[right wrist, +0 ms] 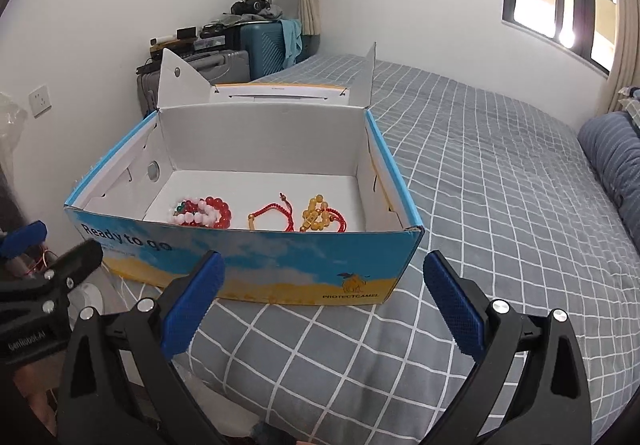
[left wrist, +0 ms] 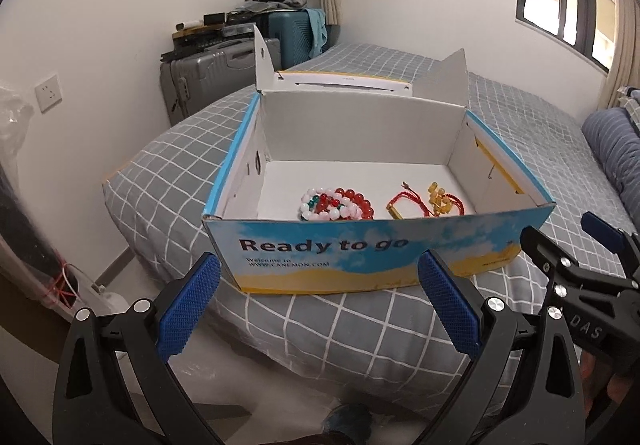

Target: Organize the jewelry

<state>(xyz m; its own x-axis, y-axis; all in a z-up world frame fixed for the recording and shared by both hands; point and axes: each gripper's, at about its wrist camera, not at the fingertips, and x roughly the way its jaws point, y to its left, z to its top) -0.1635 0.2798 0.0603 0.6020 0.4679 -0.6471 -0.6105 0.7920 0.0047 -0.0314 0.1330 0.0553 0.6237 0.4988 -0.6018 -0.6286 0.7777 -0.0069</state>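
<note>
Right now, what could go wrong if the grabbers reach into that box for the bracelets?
The red and white bead bracelets lie piled together, so lifting one might drag the others along. The red cord bracelet and the yellow bead bracelet sit close against the box's front wall, where an open tool could bump the cardboard. The box rests on a soft bed, so a push might tip or slide it.

A box point(right wrist: 280, 269) on the bed point(right wrist: 500, 185) holds bracelets point(right wrist: 204, 213) left of a beaded string point(right wrist: 320, 219)
</note>
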